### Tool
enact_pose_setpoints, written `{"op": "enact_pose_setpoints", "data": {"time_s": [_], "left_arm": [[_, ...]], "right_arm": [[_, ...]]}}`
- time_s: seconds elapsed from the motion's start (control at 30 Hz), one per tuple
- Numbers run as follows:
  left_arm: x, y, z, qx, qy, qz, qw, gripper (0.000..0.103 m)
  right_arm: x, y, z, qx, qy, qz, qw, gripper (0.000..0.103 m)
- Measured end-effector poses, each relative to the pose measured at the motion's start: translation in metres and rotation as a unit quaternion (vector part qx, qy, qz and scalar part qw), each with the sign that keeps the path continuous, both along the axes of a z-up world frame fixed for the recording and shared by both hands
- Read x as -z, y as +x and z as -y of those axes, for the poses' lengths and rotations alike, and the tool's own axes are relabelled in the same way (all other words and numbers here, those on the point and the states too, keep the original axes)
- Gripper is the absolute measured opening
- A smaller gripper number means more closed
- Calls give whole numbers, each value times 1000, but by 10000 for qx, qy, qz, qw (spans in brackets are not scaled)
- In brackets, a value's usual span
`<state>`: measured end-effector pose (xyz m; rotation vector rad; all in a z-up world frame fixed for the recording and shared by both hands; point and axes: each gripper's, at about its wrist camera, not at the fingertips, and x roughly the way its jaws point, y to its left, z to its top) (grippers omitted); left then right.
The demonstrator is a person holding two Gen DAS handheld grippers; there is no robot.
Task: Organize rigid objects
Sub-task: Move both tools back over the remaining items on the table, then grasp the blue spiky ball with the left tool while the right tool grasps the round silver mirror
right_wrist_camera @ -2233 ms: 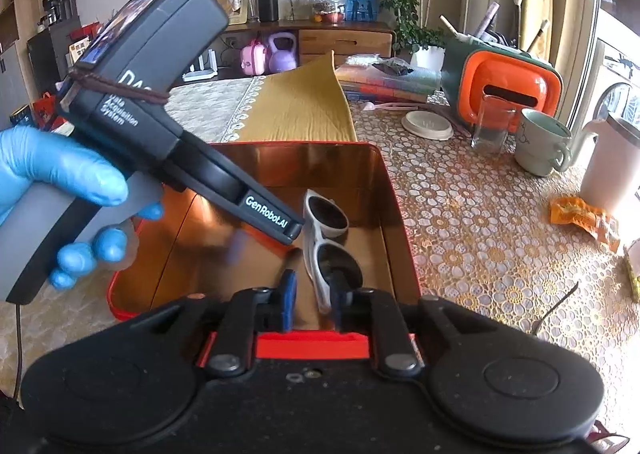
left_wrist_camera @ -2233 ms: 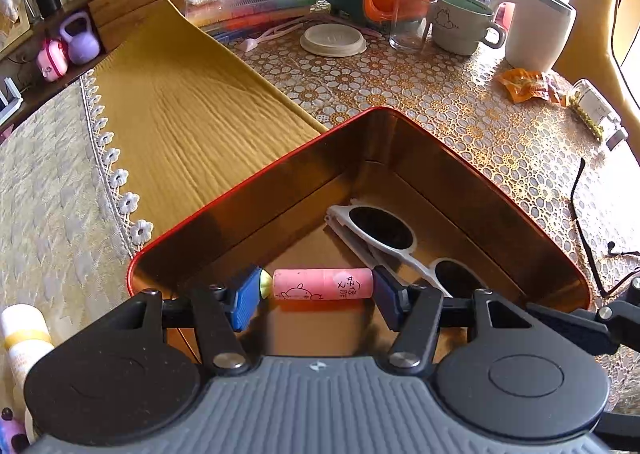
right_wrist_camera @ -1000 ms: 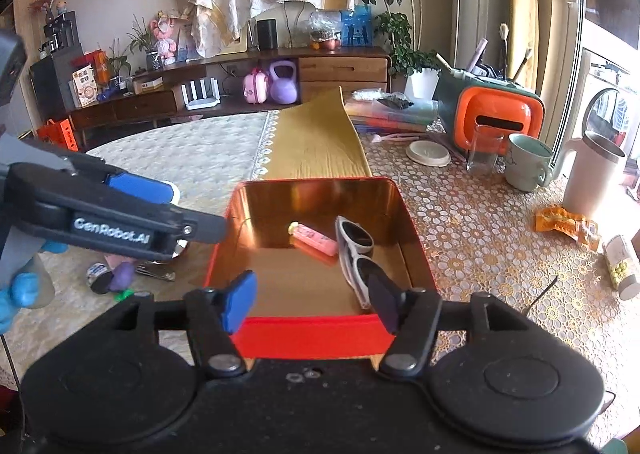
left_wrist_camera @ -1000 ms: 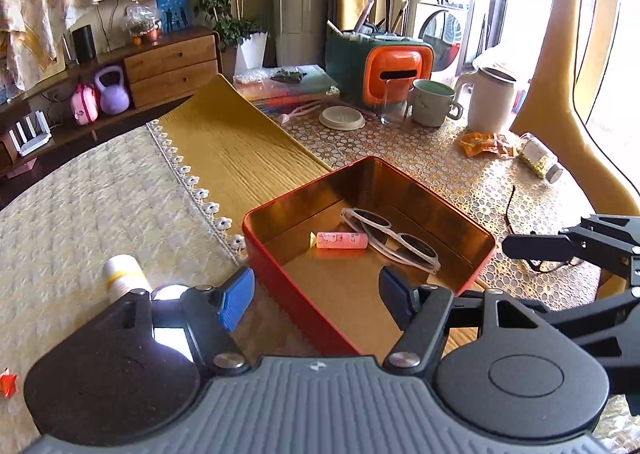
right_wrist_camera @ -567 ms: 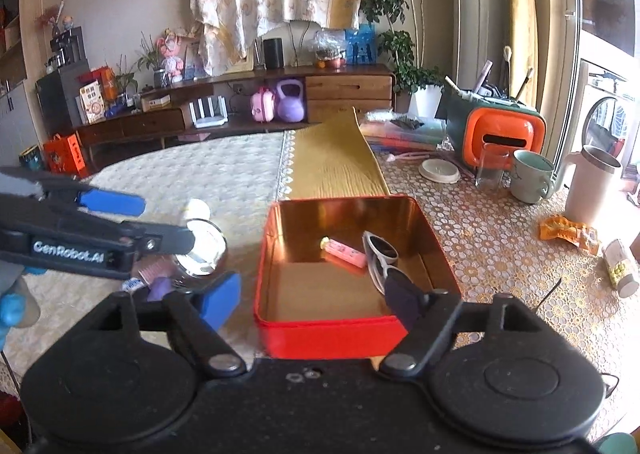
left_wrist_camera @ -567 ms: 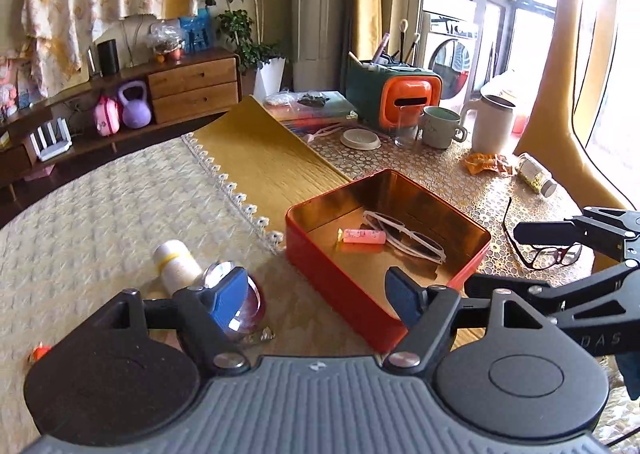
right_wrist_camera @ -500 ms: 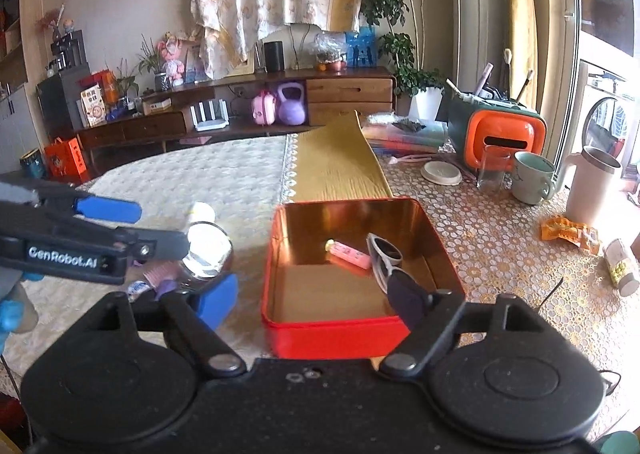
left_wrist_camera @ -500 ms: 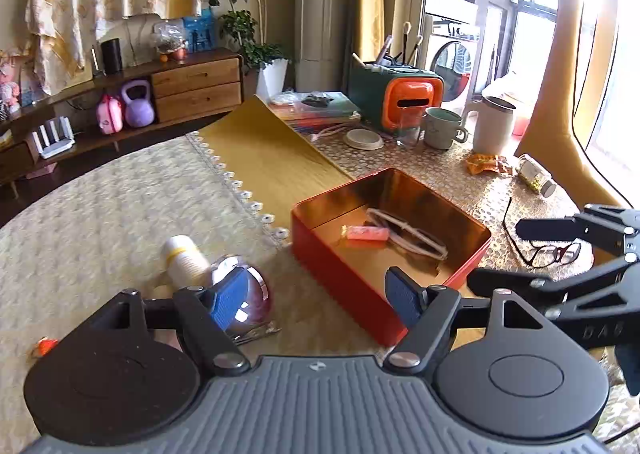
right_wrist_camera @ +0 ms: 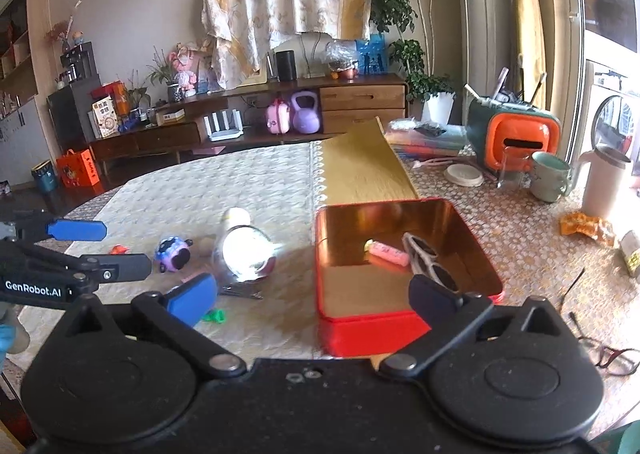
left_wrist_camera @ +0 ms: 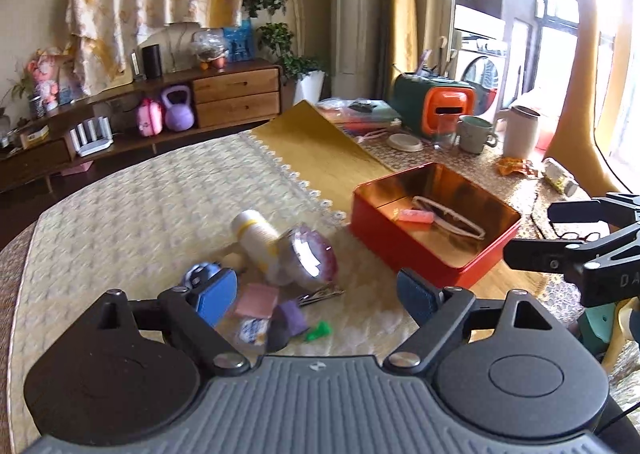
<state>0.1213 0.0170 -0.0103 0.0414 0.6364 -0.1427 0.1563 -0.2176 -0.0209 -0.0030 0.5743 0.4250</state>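
We are viewing a table from both wrist cameras. In the left wrist view the left gripper [left_wrist_camera: 316,294] is sitting at the bottom centre of the frame with its jaws apart and opening, nothing between the pads. Beyond it, in the lower middle, a cluster of loose items is lying on the pale tablecloth [left_wrist_camera: 140,214]: a white bottle [left_wrist_camera: 256,242] on its side, touching a shiny round mirror [left_wrist_camera: 312,258], with a pink square [left_wrist_camera: 256,300], a purple piece [left_wrist_camera: 290,316], a small green bit [left_wrist_camera: 320,331] and a metal clip [left_wrist_camera: 322,296] just beside them; this part is blurred. At centre right the red tin [left_wrist_camera: 408,250] is standing open, and inside it a pink tube [left_wrist_camera: 416,216] is lying just beside white sunglasses [left_wrist_camera: 448,219]. In the right wrist view the right gripper [right_wrist_camera: 312,298] is filling the bottom of the frame, jaws wide apart and opening, holding nothing, with the tin's near wall showing between the pads. The other gripper is entering from the left edge there. A purple ball-shaped toy [right_wrist_camera: 174,254] is lying left of the mirror. Dark-framed eyeglasses [right_wrist_camera: 612,358] are lying on the lace cloth at lower right, well apart from the tin.
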Motion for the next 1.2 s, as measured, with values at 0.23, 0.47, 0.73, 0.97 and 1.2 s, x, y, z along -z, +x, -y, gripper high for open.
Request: {"op": "enact_pose_setpoints", "data": {"time_s": [0.23, 0.47, 0.73, 0.97, 1.2], "left_arm": [[10, -2, -25, -340, 27, -13, 9994, 88], [20, 11, -50, -616, -47, -42, 9981, 88], [44, 36, -68, -830, 29, -95, 9965, 88], [61, 61, -80, -1020, -171, -258, 9943, 88], [73, 81, -82, -1054, -218, -283, 9938, 88]], "right_arm": [[5, -1, -18, -225, -19, -51, 9997, 103], [12, 11, -38, -431, -108, -150, 9989, 103], [24, 42, -69, -837, -352, -264, 9955, 103], [38, 73, -89, -1131, -455, -385, 9918, 103], [51, 107, -104, -1343, -366, -616, 9884, 103]]}}
